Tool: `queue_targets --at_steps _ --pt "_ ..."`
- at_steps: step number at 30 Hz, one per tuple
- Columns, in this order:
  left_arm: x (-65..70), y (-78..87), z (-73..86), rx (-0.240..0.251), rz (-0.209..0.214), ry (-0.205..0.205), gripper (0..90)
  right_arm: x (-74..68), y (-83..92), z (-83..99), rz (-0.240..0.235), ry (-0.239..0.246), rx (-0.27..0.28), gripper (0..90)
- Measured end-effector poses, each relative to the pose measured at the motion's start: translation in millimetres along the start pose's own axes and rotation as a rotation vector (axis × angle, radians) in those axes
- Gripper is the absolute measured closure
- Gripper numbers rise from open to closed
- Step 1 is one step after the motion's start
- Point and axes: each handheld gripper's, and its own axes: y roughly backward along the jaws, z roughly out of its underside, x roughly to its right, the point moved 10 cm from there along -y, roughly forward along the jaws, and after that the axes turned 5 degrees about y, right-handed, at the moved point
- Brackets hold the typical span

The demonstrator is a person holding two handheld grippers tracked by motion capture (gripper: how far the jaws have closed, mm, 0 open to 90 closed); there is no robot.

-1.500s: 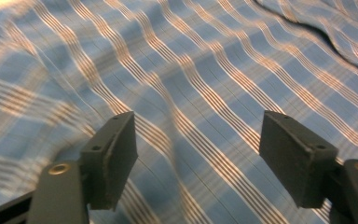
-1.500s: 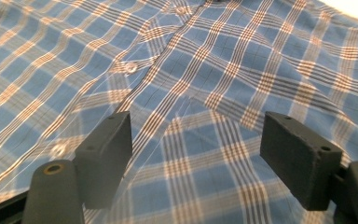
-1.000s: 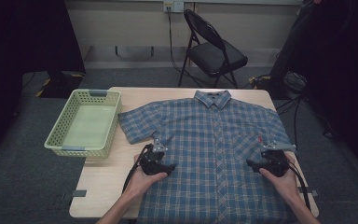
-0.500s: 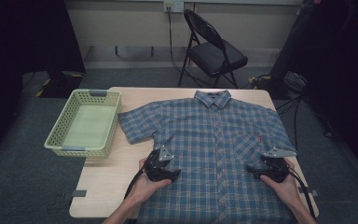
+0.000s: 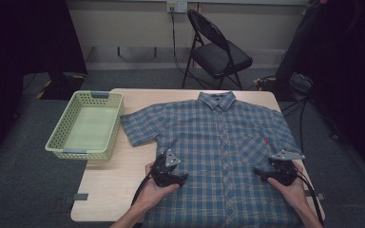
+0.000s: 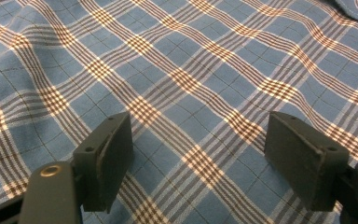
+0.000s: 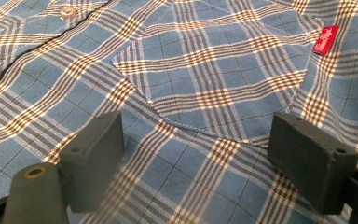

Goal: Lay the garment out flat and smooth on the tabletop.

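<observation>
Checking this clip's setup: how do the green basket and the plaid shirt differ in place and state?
The green basket sits at the table's left edge, partly overhanging it, while the plaid shirt covers the middle and right. The basket stands rigid with nothing in it; the shirt lies flat, buttoned, collar away from the person. No hand-held gripper is at the basket; both are over the shirt. Both rest on the table.

My desk [image 5: 123,175] is pale wood on a grey carpet [image 5: 24,190]. Past its far edge a black folding chair [image 5: 216,50] stands before a cream wall [image 5: 123,23], where a cable drops from an outlet [image 5: 177,5]. Both sides of the room lie in darkness.
</observation>
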Motion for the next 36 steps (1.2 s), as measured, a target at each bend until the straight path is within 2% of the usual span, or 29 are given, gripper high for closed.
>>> queue_targets --at_steps 4,7,10,12,15,19,21,23,26,27,29,31,32,36 --pt "0.6 4.6 1.1 -0.009 0.029 0.026 24.3 -1.5 1.2 0.2 0.002 -0.015 -0.005 17.7" --pt "-0.8 11.8 1.1 -0.008 0.016 0.001 24.6 -3.9 3.1 0.8 0.001 -0.03 -0.015 17.7" --pt "-2.4 20.2 1.5 -0.007 0.013 -0.002 23.6 -7.3 7.2 1.5 -0.015 -0.062 -0.023 17.7" --pt "-3.9 26.5 2.7 -0.006 0.018 0.005 22.4 -9.3 11.5 1.7 -0.008 -0.073 -0.027 17.7" --pt "-6.1 37.7 7.4 -0.009 0.009 0.008 21.7 -12.7 21.2 0.5 0.011 -0.1 -0.018 18.4" --pt "-11.9 51.3 23.5 -0.037 -0.021 0.011 21.8 -18.6 35.0 1.2 0.026 -0.11 0.005 18.6" --pt "-18.3 57.1 31.9 -0.048 -0.051 -0.002 22.1 -24.8 40.2 6.0 -0.004 -0.101 0.008 20.1" --pt "-25.5 61.7 38.8 -0.048 -0.06 0.041 22.2 -25.0 43.5 14.9 0.017 -0.077 -0.009 21.0" --pt "-33.9 63.9 48.1 -0.059 -0.068 0.068 22.1 -19.1 48.5 27.2 0.04 -0.103 -0.029 21.0" --pt "-36.9 63.3 51.0 -0.068 -0.084 0.071 22.1 -16.0 50.2 30.5 0.05 -0.109 -0.031 21.0" --pt "-38.8 62.0 52.7 -0.056 -0.09 0.1 20.1 -9.0 50.6 38.5 0.076 -0.125 -0.052 21.0" --pt "-38.9 61.9 52.8 -0.05 -0.095 0.102 19.8 -5.1 49.3 41.2 0.097 -0.128 -0.049 20.9" --pt "-38.8 61.6 53.0 -0.043 -0.099 0.107 19.4 -5.5 48.9 41.6 0.114 -0.113 -0.059 20.8" --pt "-41.0 59.3 53.3 -0.025 -0.109 0.113 13.2 -7.3 47.9 40.9 0.117 -0.117 -0.059 20.3"
